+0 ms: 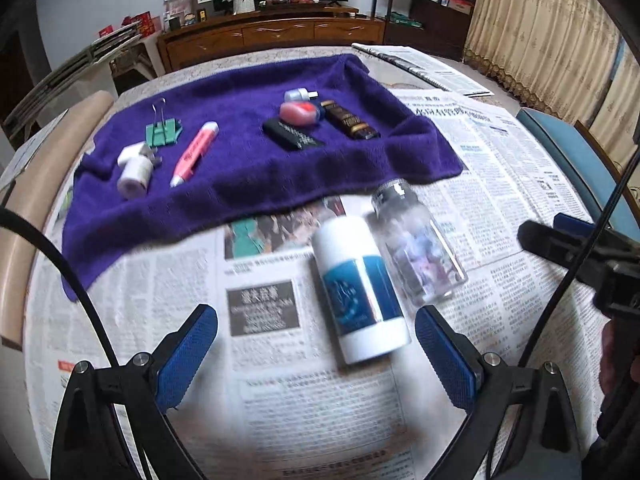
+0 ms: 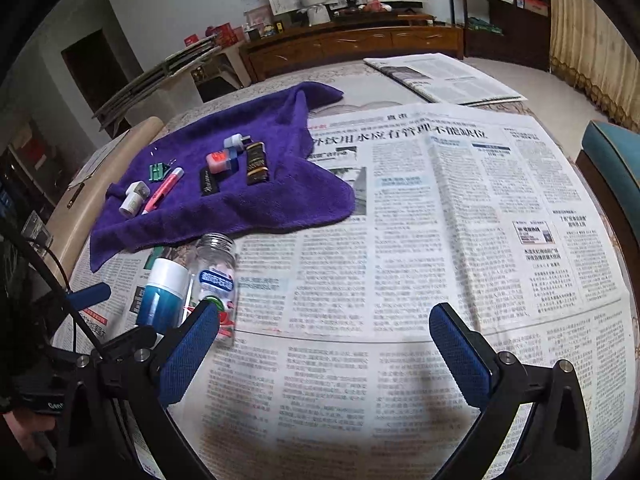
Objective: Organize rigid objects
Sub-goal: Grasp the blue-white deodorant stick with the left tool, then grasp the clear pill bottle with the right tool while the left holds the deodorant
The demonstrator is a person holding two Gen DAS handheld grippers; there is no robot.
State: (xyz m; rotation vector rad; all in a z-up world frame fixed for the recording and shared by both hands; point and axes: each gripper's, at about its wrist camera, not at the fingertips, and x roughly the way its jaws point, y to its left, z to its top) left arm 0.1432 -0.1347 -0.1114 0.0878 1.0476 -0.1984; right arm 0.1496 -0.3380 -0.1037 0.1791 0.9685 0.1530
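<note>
A white bottle with a blue label (image 1: pixel 360 288) lies on the newspaper next to a clear jar with a silver lid (image 1: pixel 416 248). My left gripper (image 1: pixel 316 314) is open. The white bottle's near end lies between its blue fingers, close to the right one, and neither pad touches it. My right gripper (image 2: pixel 325 309) is open over bare newspaper, with the clear jar (image 2: pixel 216 276) and white bottle (image 2: pixel 164 292) just beyond its left finger (image 2: pixel 192 352). On the purple towel (image 1: pixel 248 176) lie a green binder clip (image 1: pixel 162 132), a pink highlighter (image 1: pixel 194 152), a small white bottle (image 1: pixel 134 172), a black box (image 1: pixel 292 134) and a brown case (image 1: pixel 350 120).
Newspaper (image 2: pixel 440 220) covers the round table. A folded paper (image 2: pixel 444 76) lies at the far side. A blue chair (image 2: pixel 612 160) stands at the right and a beige roll (image 1: pixel 52 128) lies along the left edge. My right gripper (image 1: pixel 568 244) shows at the left view's right edge.
</note>
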